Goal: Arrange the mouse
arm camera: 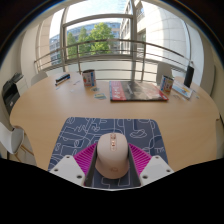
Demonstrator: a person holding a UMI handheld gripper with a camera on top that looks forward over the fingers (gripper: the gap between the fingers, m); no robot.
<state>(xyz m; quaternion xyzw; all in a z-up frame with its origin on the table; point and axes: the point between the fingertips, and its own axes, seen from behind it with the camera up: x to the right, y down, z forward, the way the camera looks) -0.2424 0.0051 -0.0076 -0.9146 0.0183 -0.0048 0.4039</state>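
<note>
The hand-held gripper (112, 167) sits low over the near edge of the table (60, 105), its two fingers with magenta pads (85, 157) reaching forward on either side of a beige mouse (112, 155). Both pads appear to press against the flanks of the mouse, so the gripper is closed on it, though the contact on each side is only just readable. The mouse lies lengthwise between the fingers, its front end pointing away from the camera, and it is over a dark blue mouse mat (110, 130) printed with pale line patterns; whether it rests on the mat or is lifted slightly cannot be told. The mat lies flat near the table's near edge, roughly centred. Beyond it stretches bare light wood. Toward the far edge lies a flat reddish book or magazine (137, 91), with a few smaller items (88, 80) beside it, too small to identify. Behind the table a railing (100, 55) runs across large windows (95, 35) showing green trees.
</note>
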